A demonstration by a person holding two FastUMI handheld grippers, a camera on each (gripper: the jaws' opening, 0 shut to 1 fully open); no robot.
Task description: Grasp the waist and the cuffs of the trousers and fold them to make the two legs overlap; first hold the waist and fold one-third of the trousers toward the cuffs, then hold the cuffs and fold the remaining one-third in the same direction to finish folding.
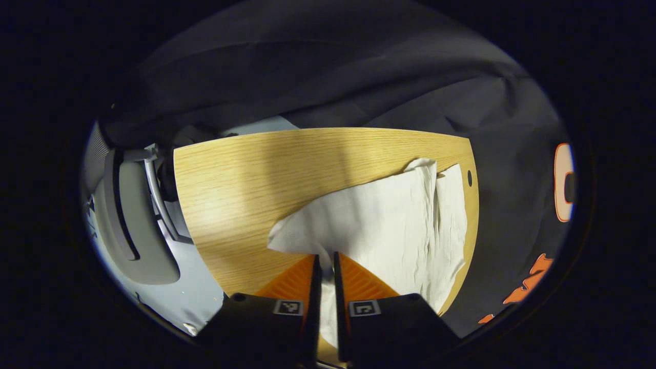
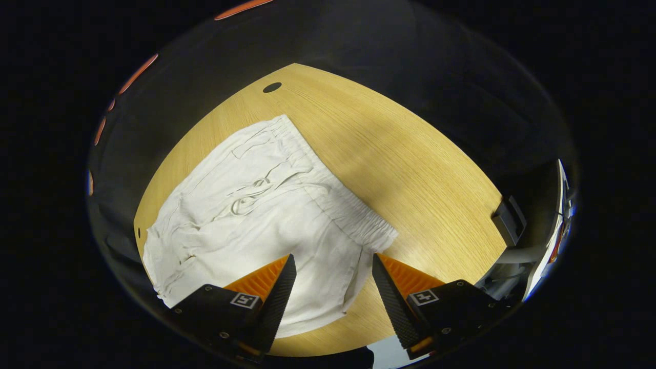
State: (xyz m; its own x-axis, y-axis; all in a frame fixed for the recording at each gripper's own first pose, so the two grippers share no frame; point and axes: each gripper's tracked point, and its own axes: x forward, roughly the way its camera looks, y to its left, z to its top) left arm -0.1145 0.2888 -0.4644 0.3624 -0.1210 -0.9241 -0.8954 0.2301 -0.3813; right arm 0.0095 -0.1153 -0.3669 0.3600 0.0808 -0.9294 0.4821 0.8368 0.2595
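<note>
White trousers [image 1: 389, 225] lie spread on the wooden table [image 1: 246, 179]. My left gripper [image 1: 326, 257] is at their near edge, its fingers almost together with a fold of the white cloth pinched between them. In the right gripper view the trousers [image 2: 246, 205] show their elastic waistband [image 2: 328, 189] and a drawstring [image 2: 248, 197]. My right gripper [image 2: 333, 264] is open, held just over the cloth below the waistband, close to its near corner. Whether its fingertips touch the fabric I cannot tell.
A grey chair [image 1: 133, 225] stands off the table's left side over a pale floor. A small dark hole [image 2: 271, 87] marks the table [image 2: 410, 169] near its far corner. A grey chair part [image 2: 510, 220] sits past the table's right edge.
</note>
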